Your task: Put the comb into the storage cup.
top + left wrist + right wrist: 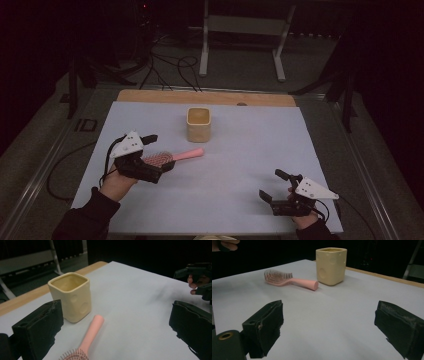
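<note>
Left gripper (159, 152): fingers spread wide, astride the brush head, seemingly not touching it.
Right gripper (274, 185): fingers released, at 5 o'clock on the tabletop (250, 150), holding nothing.
Pink plastic hairbrush (172, 157): lying flat at 9 o'clock, handle towards 2 o'clock.
Cream square ceramic cup (199, 125): upright at 12 o'clock, just beyond the handle tip.

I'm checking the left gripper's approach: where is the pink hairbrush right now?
In the high view the pink hairbrush lies on the table's left half, bristle head by the open left gripper, handle pointing toward the yellow cup.
</note>
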`<state>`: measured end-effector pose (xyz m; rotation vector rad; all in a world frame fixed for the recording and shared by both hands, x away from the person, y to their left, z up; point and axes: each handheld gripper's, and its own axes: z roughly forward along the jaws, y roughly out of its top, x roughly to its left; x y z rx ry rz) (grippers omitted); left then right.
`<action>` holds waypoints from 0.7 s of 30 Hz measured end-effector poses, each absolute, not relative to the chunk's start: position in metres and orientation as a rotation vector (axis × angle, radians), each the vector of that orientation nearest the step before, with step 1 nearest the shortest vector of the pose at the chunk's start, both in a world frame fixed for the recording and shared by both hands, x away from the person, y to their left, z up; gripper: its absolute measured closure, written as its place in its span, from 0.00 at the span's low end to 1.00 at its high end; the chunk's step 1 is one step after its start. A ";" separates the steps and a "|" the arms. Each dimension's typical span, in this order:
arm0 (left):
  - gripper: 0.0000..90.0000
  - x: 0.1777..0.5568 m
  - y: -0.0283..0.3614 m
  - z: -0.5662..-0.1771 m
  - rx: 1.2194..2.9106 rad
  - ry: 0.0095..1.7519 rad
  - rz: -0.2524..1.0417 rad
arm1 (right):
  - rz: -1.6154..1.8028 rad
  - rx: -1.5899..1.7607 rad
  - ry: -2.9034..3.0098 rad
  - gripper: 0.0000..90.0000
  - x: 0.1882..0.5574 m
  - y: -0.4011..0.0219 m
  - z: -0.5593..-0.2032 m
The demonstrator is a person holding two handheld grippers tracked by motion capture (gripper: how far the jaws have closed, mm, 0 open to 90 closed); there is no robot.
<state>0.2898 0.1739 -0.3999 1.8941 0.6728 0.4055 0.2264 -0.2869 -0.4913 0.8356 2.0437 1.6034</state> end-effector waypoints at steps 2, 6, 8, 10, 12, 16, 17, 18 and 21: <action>0.00 0.293 0.167 -0.401 1.927 0.691 0.397 | 1.604 0.836 2.044 0.09 0.226 -0.286 -0.491; 0.00 0.298 0.157 -0.403 1.943 0.705 0.400 | 1.607 0.840 2.042 0.09 0.226 -0.286 -0.491; 0.00 0.303 0.149 -0.406 1.949 0.724 0.385 | 1.608 0.843 2.042 0.09 0.226 -0.286 -0.491; 0.00 0.305 0.146 -0.407 1.953 0.732 0.387 | 1.609 0.839 2.043 0.09 0.226 -0.287 -0.491; 0.00 0.309 0.142 -0.409 1.955 0.742 0.368 | 1.610 0.837 2.041 0.09 0.226 -0.287 -0.491; 0.01 0.315 0.135 -0.412 1.961 0.776 0.366 | 1.610 0.839 2.042 0.09 0.226 -0.286 -0.491; 0.01 0.317 0.134 -0.413 1.960 0.775 0.357 | 1.611 0.839 2.042 0.09 0.226 -0.286 -0.491; 0.02 0.320 0.132 -0.415 1.961 0.796 0.367 | 1.611 0.838 2.043 0.09 0.226 -0.286 -0.491; 0.06 0.326 0.130 -0.419 1.956 0.818 0.363 | 1.613 0.837 2.043 0.09 0.226 -0.286 -0.491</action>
